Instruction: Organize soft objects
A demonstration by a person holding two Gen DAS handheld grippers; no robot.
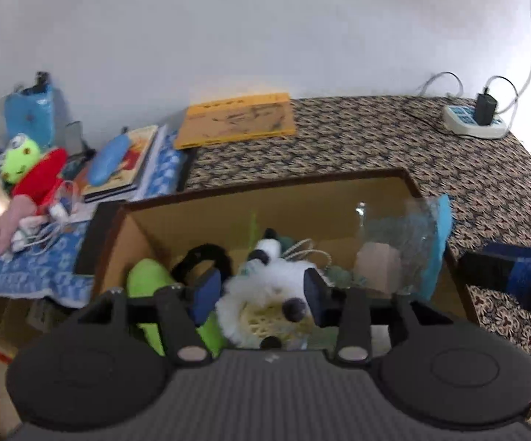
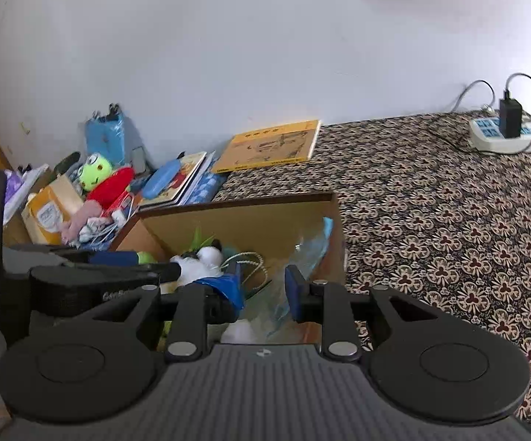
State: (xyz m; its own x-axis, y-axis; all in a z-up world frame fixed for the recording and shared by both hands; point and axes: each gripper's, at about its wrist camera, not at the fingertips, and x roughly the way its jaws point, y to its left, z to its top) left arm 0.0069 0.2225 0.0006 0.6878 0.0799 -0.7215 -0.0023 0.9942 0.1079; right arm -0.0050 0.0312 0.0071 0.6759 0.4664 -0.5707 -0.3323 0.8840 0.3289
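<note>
Over the cardboard box, the left gripper clasps a fluffy white plush toy; the right gripper gapes, empty, above crinkly clear plastic.

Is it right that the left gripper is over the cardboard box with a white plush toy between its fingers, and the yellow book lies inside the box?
Not quite. The yellow book lies outside the cardboard box, on the patterned cloth by the wall, as the left wrist view shows. The rest holds: the left gripper is over the box with the white plush toy between its fingers.
</note>
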